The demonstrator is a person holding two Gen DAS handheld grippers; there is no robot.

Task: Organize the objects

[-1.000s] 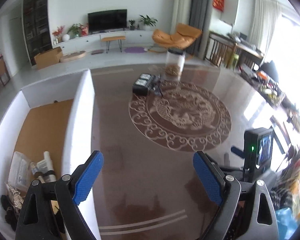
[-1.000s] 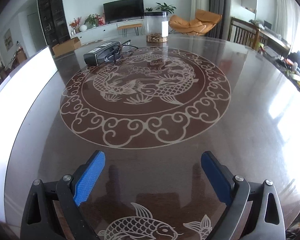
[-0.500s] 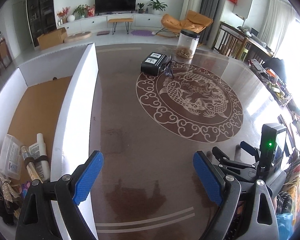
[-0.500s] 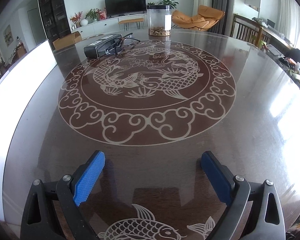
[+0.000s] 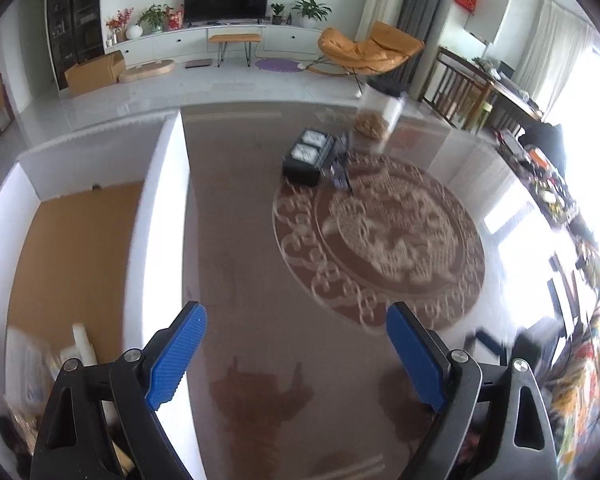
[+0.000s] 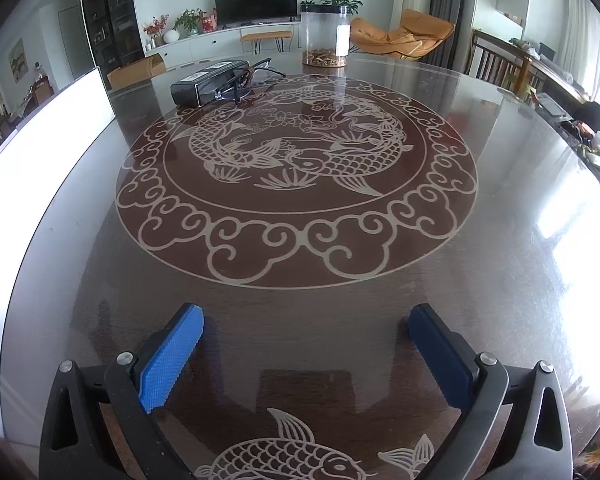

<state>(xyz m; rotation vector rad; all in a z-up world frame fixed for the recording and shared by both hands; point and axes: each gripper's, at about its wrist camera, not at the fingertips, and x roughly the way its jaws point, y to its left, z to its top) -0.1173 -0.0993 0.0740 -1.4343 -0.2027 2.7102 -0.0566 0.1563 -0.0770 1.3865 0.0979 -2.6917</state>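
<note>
Glossy round table [image 6: 500,208], carp inlay; one white box [image 5: 156,216] at its left holds blurred packets [image 5: 40,360]. Left gripper [image 5: 296,354] gapes empty; right gripper [image 6: 306,354] just widened, empty.

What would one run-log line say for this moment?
left gripper: open, empty, beside white box | right gripper: jaws just opening, empty, over table | black case, clear jar: untouched

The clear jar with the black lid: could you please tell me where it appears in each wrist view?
Left wrist: the clear jar is upper right of centre, blurred, behind the black box.
Right wrist: the jar is top centre, at the table's far edge.
Shared landmark: the television.
</note>
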